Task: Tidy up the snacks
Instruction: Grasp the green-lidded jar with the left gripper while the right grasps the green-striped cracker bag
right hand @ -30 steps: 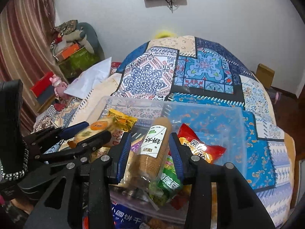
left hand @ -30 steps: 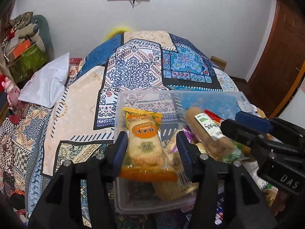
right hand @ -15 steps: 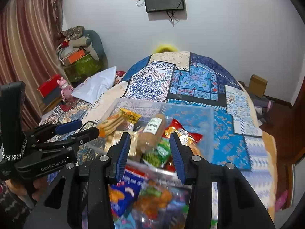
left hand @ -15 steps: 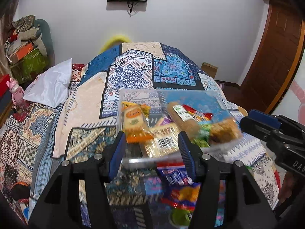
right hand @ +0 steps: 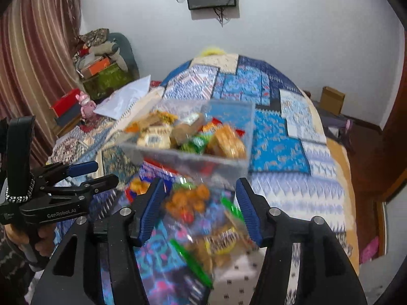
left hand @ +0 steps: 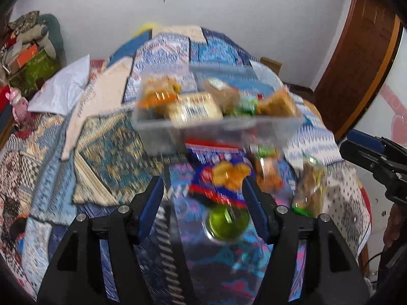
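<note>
A clear plastic box stands on the patterned quilt, holding several snack packets, among them an orange cracker packet and a brown roll. Nearer than the box, loose snacks lie on the quilt: a blue-and-red bag, a green round cup and orange packets. My left gripper hovers over these, its jaws opening, nothing pinched. My right gripper is likewise opening with nothing gripped. Each gripper shows at the edge of the other's view. Both views are motion-blurred.
The quilt covers a bed that runs to the far wall. A white pillow lies at the left, with a pink toy and piled things beyond. A cardboard box sits on the floor right; a wooden door stands there.
Both grippers let go of the packets they held over the box, the cracker packet and the brown roll, which now lie in it. Both pulled back from the box and their jaws widened.
</note>
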Demonstrator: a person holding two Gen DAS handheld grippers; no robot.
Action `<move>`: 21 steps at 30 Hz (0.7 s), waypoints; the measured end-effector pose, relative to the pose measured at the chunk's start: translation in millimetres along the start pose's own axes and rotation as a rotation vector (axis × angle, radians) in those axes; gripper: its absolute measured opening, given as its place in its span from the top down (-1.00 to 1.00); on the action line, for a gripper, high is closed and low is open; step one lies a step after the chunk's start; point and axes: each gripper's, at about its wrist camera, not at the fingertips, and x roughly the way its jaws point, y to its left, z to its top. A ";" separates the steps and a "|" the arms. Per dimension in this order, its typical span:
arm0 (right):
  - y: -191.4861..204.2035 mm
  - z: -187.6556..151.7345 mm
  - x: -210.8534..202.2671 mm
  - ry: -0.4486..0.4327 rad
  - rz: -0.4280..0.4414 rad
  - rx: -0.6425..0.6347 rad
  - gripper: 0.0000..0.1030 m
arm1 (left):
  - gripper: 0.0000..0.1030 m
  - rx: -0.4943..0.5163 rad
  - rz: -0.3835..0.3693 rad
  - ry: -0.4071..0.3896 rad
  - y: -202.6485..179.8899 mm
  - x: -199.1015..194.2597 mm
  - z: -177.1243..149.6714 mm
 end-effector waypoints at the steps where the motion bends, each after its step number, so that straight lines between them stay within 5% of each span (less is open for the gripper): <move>1: -2.2 -5.8 1.2 0.012 -0.003 0.003 -0.13 | -0.24 0.002 -0.005 0.012 -1.7 2.5 -5.8; 5: -12.6 -26.6 7.7 0.049 -0.024 0.041 -0.33 | -0.24 0.014 -0.027 0.048 -7.8 12.6 -22.4; 16: -42.0 -56.1 44.2 0.155 0.009 0.206 -0.34 | -0.23 0.018 -0.023 0.106 -19.8 55.4 -34.2; 21: -41.9 -57.6 53.8 0.171 0.062 0.240 -0.36 | 0.08 0.032 -0.029 0.077 -23.0 57.1 -33.5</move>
